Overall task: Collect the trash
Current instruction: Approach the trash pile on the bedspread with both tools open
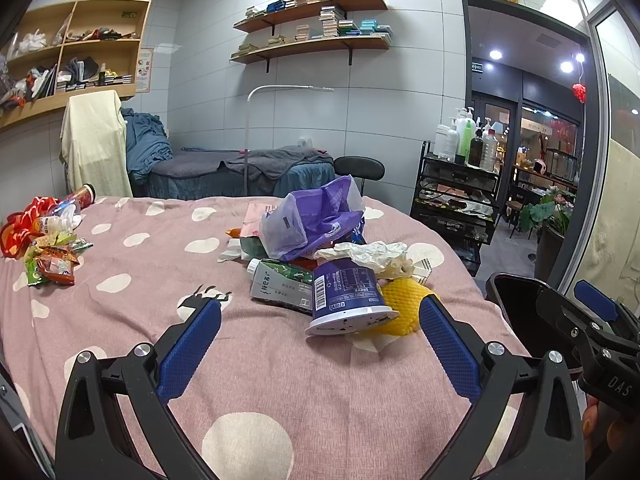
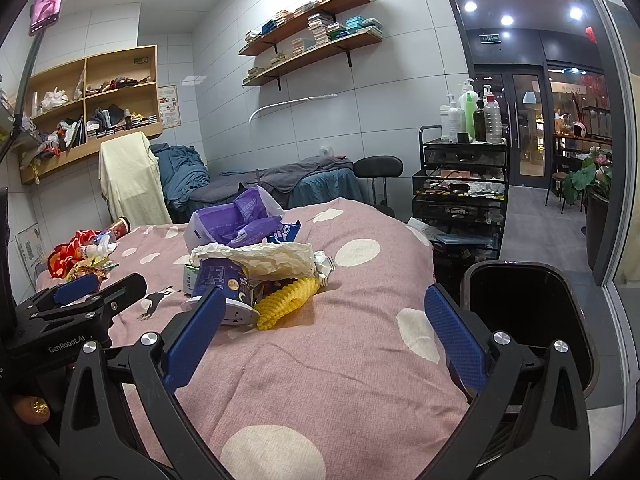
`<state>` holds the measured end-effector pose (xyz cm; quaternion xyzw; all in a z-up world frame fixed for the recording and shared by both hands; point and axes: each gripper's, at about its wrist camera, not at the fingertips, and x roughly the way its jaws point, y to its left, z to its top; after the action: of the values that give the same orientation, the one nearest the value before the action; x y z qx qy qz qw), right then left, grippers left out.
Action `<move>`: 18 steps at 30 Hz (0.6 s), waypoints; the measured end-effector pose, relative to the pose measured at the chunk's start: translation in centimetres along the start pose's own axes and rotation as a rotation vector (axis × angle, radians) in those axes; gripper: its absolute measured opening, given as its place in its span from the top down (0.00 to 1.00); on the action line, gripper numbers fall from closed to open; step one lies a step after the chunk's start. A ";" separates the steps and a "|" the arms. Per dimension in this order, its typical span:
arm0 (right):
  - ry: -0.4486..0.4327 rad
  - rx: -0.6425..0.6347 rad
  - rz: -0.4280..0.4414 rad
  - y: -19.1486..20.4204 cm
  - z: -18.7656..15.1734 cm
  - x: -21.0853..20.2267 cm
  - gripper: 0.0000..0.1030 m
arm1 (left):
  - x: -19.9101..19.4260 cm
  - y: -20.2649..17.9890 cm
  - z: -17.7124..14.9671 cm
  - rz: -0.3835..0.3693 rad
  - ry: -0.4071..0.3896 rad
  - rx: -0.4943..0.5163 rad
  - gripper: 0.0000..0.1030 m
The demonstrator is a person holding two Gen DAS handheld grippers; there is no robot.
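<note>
Both tools hover above a bed covered with a pink spotted blanket (image 1: 280, 360), and both sets of jaws are spread wide with nothing between them. The left gripper (image 1: 320, 320) faces the main heap of trash in the middle of the bed; the right gripper (image 2: 326, 316) looks at the same heap from the other side.

Nearest in that heap is a purple paper cup (image 1: 346, 300) tipped on its side, its white base toward the left camera. Touching it on the right is a yellow foam fruit net (image 1: 400, 308), and just behind on the left lies a flattened green-and-grey drink carton (image 1: 280, 284). A crumpled white tissue (image 1: 372, 256) is draped over the top of the cup, and a purple plastic bag (image 1: 316, 220) slumps over the back of the pile with other wrappers half buried under it — too tangled to tell apart.

A second, smaller cluster of snack wrappers (image 1: 52, 260) lies well apart at the far left edge of the bed, with a red cylindrical can (image 1: 82, 196) on its side behind it.

A black bin (image 2: 528, 320) stands open just beside the right edge of the bed, close to the right tool. Beyond it stands a black trolley (image 2: 460, 196) carrying bottles.
</note>
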<state>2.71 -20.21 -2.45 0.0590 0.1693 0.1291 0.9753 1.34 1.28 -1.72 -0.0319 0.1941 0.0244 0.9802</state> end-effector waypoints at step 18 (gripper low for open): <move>0.024 0.002 0.020 0.2 -0.3 0.2 0.04 | 0.3 -0.3 -0.6 0.015 0.033 0.007 0.05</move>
<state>2.73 -19.99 -2.77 0.0601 0.1804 0.1392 0.9718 1.44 0.99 -2.36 -0.0275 0.2107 0.0305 0.9767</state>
